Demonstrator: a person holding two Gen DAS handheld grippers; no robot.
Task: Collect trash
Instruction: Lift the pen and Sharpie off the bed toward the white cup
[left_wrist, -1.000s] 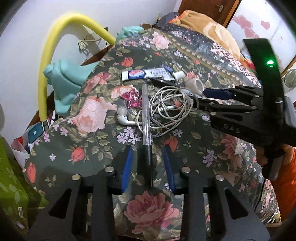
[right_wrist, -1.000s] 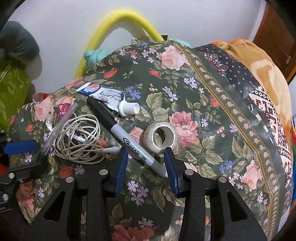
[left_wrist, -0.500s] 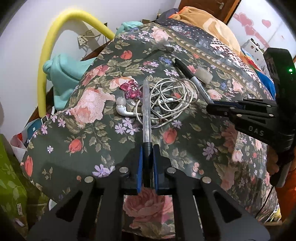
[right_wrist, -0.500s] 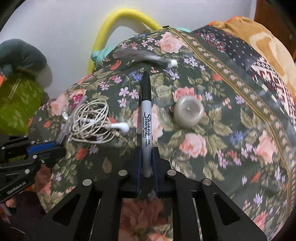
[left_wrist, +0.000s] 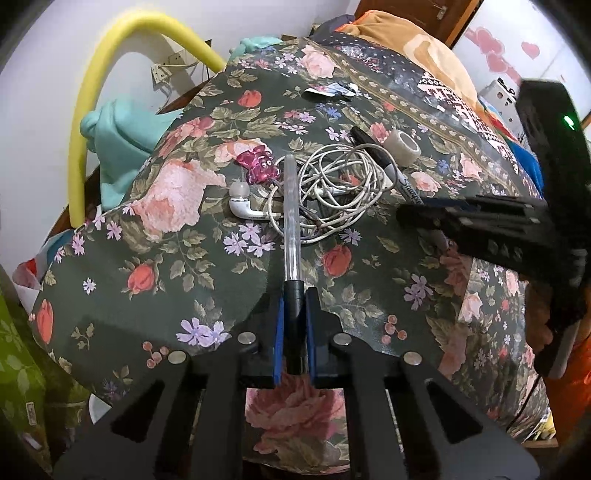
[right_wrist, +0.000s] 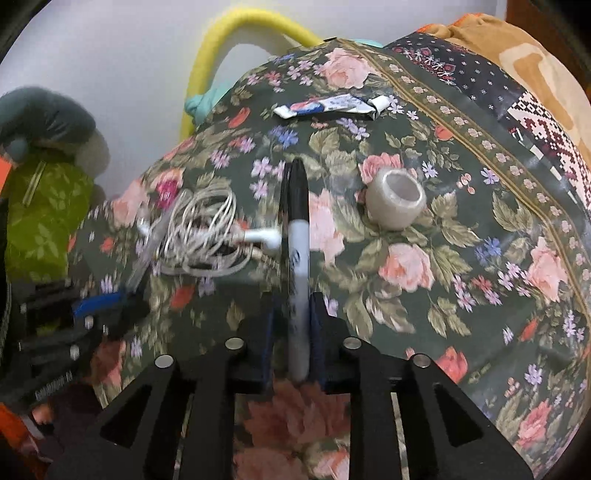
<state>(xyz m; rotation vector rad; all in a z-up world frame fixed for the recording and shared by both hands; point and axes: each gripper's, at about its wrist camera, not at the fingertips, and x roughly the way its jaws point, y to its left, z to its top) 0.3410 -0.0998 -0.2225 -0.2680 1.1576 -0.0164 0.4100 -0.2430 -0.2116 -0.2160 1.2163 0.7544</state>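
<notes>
My left gripper (left_wrist: 294, 306) is shut on the black end of a clear ballpoint pen (left_wrist: 291, 206), whose far end lies over a tangle of white earphones (left_wrist: 332, 192). My right gripper (right_wrist: 293, 306) has a grey-and-black Sharpie marker (right_wrist: 297, 229) between its blue pads. Its jaws are opening a little, though the pads still look to be on the barrel. In the left wrist view the right gripper (left_wrist: 406, 214) comes in from the right, with the marker (left_wrist: 384, 162) beside the earphones. The left gripper (right_wrist: 110, 299) shows blurred at the left of the right wrist view.
A roll of clear tape (right_wrist: 395, 201) sits right of the marker. A flattened toothpaste tube (right_wrist: 328, 105) lies farther up the floral blanket (right_wrist: 461, 258). A pink clip (left_wrist: 258, 166) rests by the earphones (right_wrist: 199, 236). A yellow foam tube (left_wrist: 85, 122) arches at the left edge.
Both grippers were open around the pen and the marker and have closed on them. The marker swung to point straight ahead, and the toothpaste tube now lies farther up the blanket.
</notes>
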